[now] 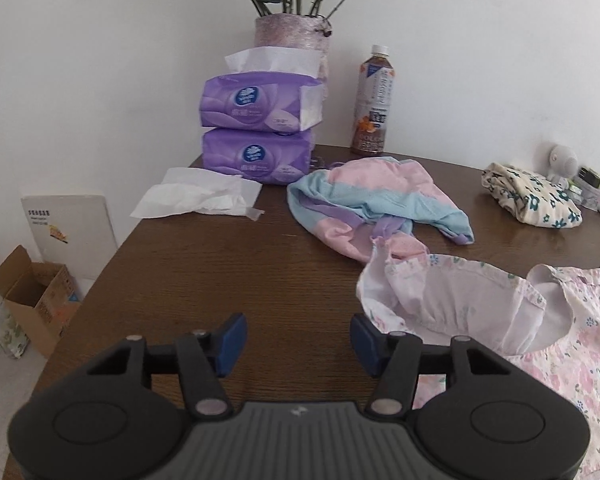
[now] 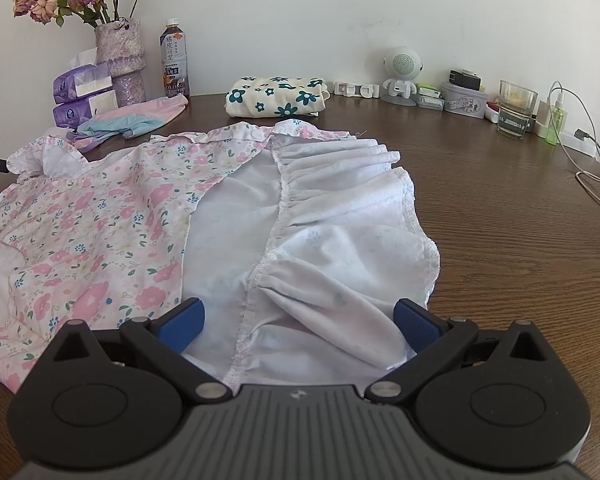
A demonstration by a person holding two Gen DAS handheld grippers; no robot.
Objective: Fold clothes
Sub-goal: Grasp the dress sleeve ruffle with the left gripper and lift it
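Item: pink-and-white floral cotton garment (image 2: 112,216), one, spread on the dark brown wooden surface (image 2: 500,216). Its far edge, a collar-like band, points toward the purple textured vase (image 2: 121,64) and the wall; its long axis runs from that edge back toward the grippers. The right half is turned over, showing the pale lining and a gathered seam.

Right gripper (image 2: 300,322): one, jaws wide, empty, poised over the near hem with the folded-back white panel lying between and beneath the blue pads; no pinch visible. This is the nearer hand to the garment.

Left gripper (image 1: 299,344): one, jaws moderately wide, empty, over bare surface. The garment's ruffled edge (image 1: 440,300) lies just to its right, on the side away from the vase.

Other clothes: one crumpled pink, blue and lilac striped garment (image 1: 376,204), between the floral garment and the vase; one folded cream cloth with teal flowers (image 2: 276,96), right of the vase, near the wall.

Sundries by the vase: two purple tissue packs (image 1: 256,128), stacked; one brown tea bottle (image 1: 374,100); one loose white tissue (image 1: 196,196).

Judgement: the next fold likely starts from the right side.
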